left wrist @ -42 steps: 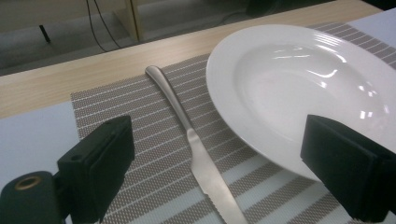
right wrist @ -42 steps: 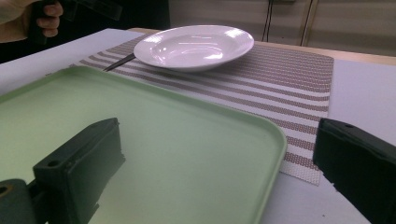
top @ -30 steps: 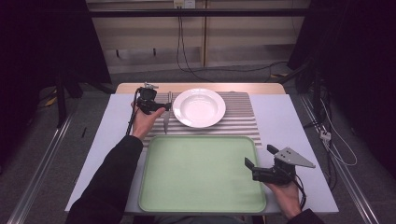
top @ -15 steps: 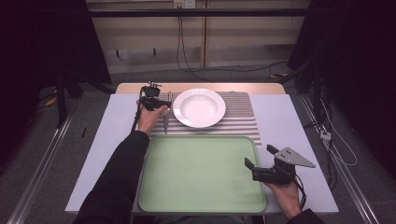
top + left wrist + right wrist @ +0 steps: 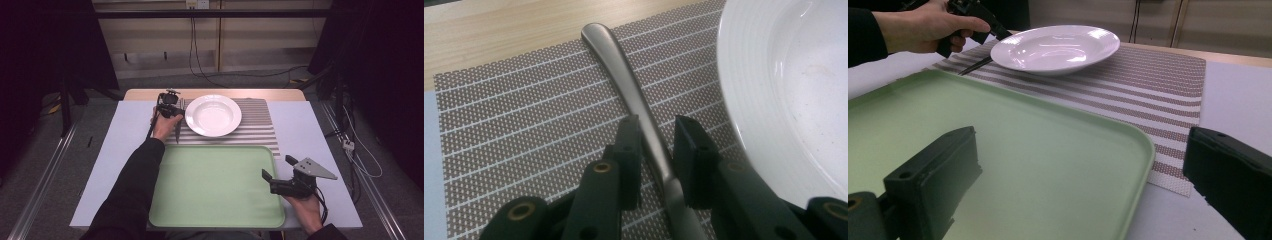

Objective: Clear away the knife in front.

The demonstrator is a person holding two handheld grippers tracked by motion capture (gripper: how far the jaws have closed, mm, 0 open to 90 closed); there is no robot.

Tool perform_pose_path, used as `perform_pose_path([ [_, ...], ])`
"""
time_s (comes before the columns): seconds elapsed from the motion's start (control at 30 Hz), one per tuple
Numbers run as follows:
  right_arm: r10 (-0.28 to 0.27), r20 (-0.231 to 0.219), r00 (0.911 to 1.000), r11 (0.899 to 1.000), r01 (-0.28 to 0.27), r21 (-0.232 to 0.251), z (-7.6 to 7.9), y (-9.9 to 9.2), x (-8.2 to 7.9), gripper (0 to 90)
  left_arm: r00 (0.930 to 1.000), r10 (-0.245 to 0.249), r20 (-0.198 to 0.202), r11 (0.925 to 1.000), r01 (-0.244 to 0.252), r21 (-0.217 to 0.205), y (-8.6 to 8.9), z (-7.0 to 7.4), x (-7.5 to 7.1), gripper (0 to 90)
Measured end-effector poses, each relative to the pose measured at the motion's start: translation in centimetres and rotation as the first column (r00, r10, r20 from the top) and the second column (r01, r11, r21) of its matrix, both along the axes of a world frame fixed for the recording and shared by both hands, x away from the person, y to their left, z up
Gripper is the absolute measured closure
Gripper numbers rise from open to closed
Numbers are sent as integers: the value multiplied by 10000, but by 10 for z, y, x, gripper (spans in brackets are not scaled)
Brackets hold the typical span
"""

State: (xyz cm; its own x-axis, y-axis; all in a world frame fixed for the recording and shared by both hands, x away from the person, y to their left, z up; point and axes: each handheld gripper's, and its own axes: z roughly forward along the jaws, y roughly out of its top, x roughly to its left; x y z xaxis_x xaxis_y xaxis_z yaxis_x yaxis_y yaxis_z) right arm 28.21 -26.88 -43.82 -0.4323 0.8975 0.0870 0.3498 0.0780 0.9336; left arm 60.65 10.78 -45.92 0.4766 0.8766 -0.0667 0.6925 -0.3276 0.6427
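In the left gripper view, the metal utensil's (image 5: 634, 95) working end runs off the bottom edge at 6 o'clock between the left hand-held gripper's (image 5: 656, 155) jaws, so its kind cannot be told. The white plate (image 5: 784, 95) is cut off at 3 o'clock. In the high view, the person's hand hides most of the utensil. In the right gripper view, the green tray (image 5: 1023, 150) runs out past 9 o'clock, and the right hand-held gripper's (image 5: 1083, 185) near jaws are blurred.
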Motion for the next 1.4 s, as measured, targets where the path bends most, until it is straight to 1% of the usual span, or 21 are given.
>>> perform_pose_path([
  [0.1, 4, 0, 10000, 10000, -4, 8, 0, 0, 0, 14, 10000, 9, -50, 10000, -9, -48, 0, 0, 0, 751],
  [0.17, 7, -54, 10000, 9999, -6, 116, 0, 0, 0, 14, 9999, 44, -154, 9998, -47, -185, 1, 1, 1, 761],
  [0.27, 46, -47, 10000, 9999, -45, 157, 0, 0, 0, 14, 9997, -36, -240, 10000, 34, -86, 1, 1, 1, 781],
  [0.33, 41, -73, 10000, 9998, -40, 170, 0, 0, 1, 14, 9996, -4, -300, 10000, 2, -80, 1, 2, 0, 795],
  [0.4, 21, -66, 10000, 9998, -20, 193, -1, 0, 1, 14, 9990, -109, -431, 9999, 107, -41, 3, 3, 0, 798],
  [0.47, 24, -78, 10000, 9998, -23, 181, -1, 0, 1, 14, 9980, -64, -628, 9999, 58, -105, 5, 4, -1, 798],
  [0.5, 24, -78, 10000, 9998, -23, 181, -1, 0, 1, 14, 9977, -171, -653, 9998, 173, 19, 7, 5, -2, 798],
  [0.53, 14, -71, 10000, 9998, -12, 194, -1, 0, 0, 14, 9975, -114, -701, 9999, 113, -14, 7, 5, -3, 799],
  [0.57, 20, -69, 10000, 9998, -19, 186, -1, 0, 1, 14, 9965, -235, -796, 9997, 236, -1, 10, 6, -4, 798],
  [0.6, 20, -69, 10000, 9998, -19, 186, -1, 0, 1, 14, 9964, -215, -826, 9998, 216, -1, 11, 6, -5, 798],
  [0.63, -3, -70, 10000, 9998, 4, 179, -1, -1, 0, 14, 9962, -297, -816, 9995, 301, 34, 13, 6, -6, 799],
  [0.7, -5, -71, 10000, 9999, 6, 165, -1, -1, 0, 14, 9956, -288, -895, 9996, 283, -74, 16, 7, -9, 798],
  [0.73, 4, -86, 10000, 9999, -3, 137, -1, -1, 0, 14, 9956, -376, -857, 9993, 377, -13, 18, 7, -10, 798],
  [0.9, 25, -55, 10000, 9999, -25, 104, 0, 0, 0, 14, 9933, -618, -974, 9976, 645, 251, 24, 9, -19, 798],
  [1.07, 43, -57, 10000, 9999, -42, 94, 0, 1, -1, 14, 9902, -905, -1068, 9955, 931, 194, 33, 10, -27, 798],
  [1.13, 43, -60, 10000, 9999, -42, 92, 0, 1, -1, 14, 9890, -919, -1157, 9950, 958, 284, 35, 11, -30, 798],
  [1.17, 49, -61, 10000, 9999, -48, 90, 0, 2, -1, 14, 9873, -1059, -1184, 9932, 1108, 360, 37, 11, -31, 798],
  [1.23, 64, -67, 10000, 9999, -64, 83, 0, 2, -1, 14, 9876, -985, -1220, 9943, 1028, 291, 40, 11, -35, 798],
  [1.27, 68, -58, 10000, 10000, -68, 69, 0, 2, -1, 14, 9861, -1026, -1308, 9941, 1062, 209, 42, 12, -37, 798],
  [1.3, 67, -72, 10000, 9999, -67, 87, 0, 2, -1, 14, 9861, -1064, -1273, 9937, 1098, 205, 44, 11, -39, 798],
  [1.4, 91, -79, 9999, 9999, -90, 103, 0, 2, 0, 15, 9852, -1062, -1346, 9939, 1090, 137, 47, 12, -44, 796],
])
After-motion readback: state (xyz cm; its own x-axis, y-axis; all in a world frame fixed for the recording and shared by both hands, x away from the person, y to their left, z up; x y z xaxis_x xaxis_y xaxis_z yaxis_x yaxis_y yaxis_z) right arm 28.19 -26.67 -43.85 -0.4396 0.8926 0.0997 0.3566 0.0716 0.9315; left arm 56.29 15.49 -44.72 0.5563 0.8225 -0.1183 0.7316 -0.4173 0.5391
